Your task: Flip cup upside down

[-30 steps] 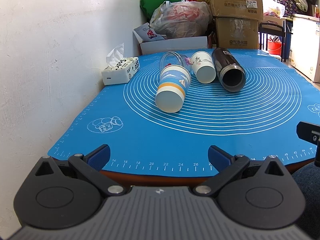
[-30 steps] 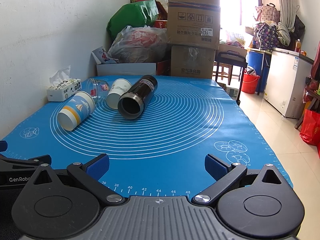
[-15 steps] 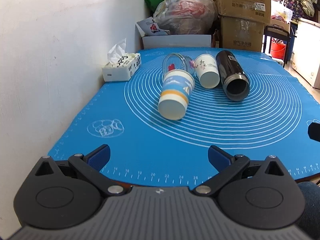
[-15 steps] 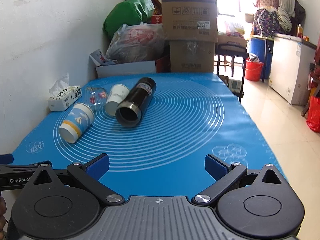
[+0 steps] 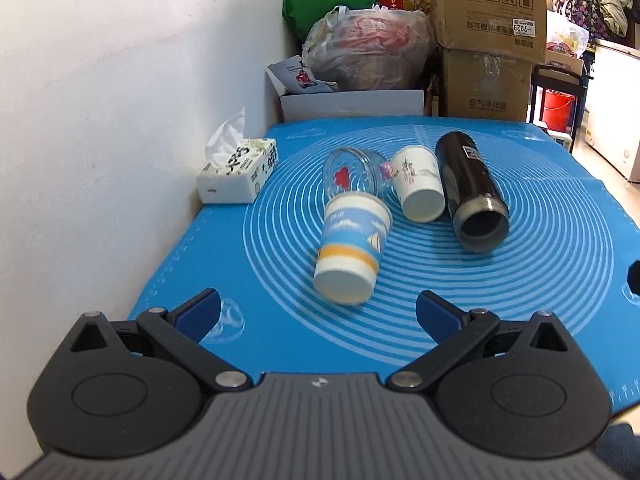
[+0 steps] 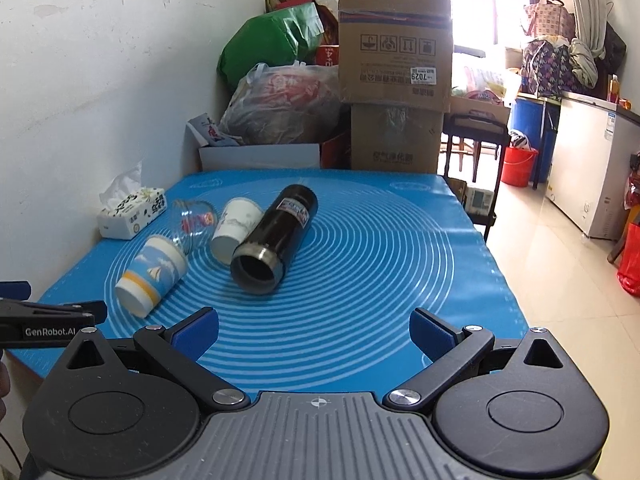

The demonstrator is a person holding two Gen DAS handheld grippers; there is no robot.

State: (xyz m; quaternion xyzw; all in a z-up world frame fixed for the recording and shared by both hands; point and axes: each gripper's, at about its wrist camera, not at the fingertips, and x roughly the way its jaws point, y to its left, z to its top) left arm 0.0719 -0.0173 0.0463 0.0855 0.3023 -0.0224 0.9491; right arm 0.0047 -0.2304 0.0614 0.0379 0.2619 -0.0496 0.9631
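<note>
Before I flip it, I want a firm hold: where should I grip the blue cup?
Grip the blue cup across its middle, coming from above. It lies on its side, base toward the open left gripper, mouth against the glass.

We can read "7029" on a white sticker point(image 6: 421, 76) on the top box point(image 6: 394, 32). It is upside down there. We see the same sticker point(image 5: 524, 27) from the left claw's camera too. That box also has small picture signs point(image 6: 394, 45) printed on it. The words under them are too blurry for us to read.

We can read "GenRobot.AI" in white letters point(image 6: 50, 331) on the black side of the left claw point(image 6: 52, 312).

The tissue box point(image 5: 239, 173) has black marks on it, but we cannot read them. The black bottle point(image 6: 280, 236) has a small label point(image 6: 295, 209), too small for us to read.
</note>
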